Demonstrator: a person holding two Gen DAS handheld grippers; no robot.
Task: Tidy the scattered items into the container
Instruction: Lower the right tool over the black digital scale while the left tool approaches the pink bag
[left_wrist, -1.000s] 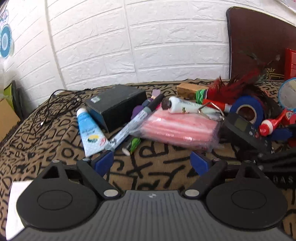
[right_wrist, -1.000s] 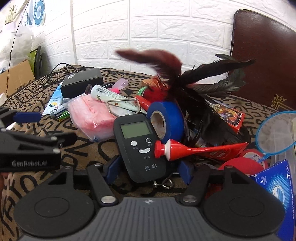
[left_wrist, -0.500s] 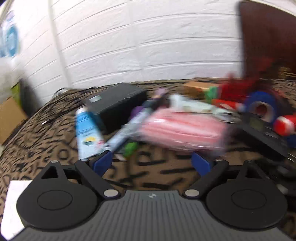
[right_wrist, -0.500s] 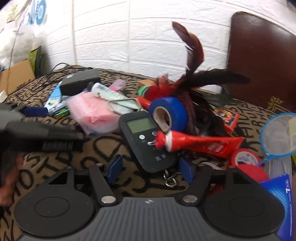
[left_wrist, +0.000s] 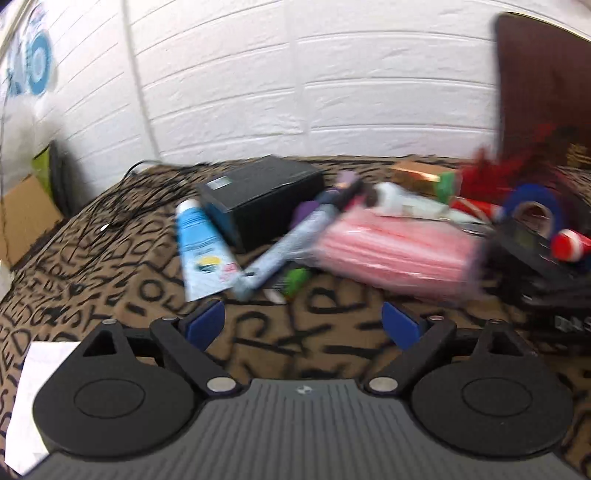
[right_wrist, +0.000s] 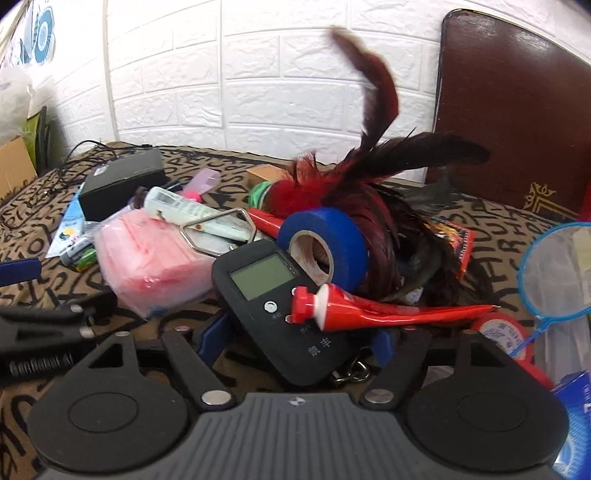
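Observation:
A pile of items lies on the patterned cloth. My right gripper (right_wrist: 299, 332) is open, its blue fingers on either side of the lower end of a black handheld scale (right_wrist: 280, 306). A red tube (right_wrist: 369, 314) lies across the scale. Behind are a blue tape roll (right_wrist: 332, 247), a feather shuttlecock (right_wrist: 369, 184) and a pink mask pack (right_wrist: 155, 266). My left gripper (left_wrist: 303, 321) is open and empty, short of the pink pack (left_wrist: 391, 254), a marker (left_wrist: 284, 251) and a blue-white tube (left_wrist: 201, 251). The left view is blurred.
A black box (left_wrist: 258, 199) sits at the back left with cables (left_wrist: 147, 184) beside it. A blue net (right_wrist: 557, 266), red tape (right_wrist: 506, 332) and a blue packet (right_wrist: 576, 417) lie right. A white brick wall and a brown board (right_wrist: 509, 118) stand behind. White paper (left_wrist: 40, 387) lies near left.
My right gripper has moved forward around the scale's lower end. The shuttlecock's feathers have swung upright. My left gripper has shifted a little, blurring its view.

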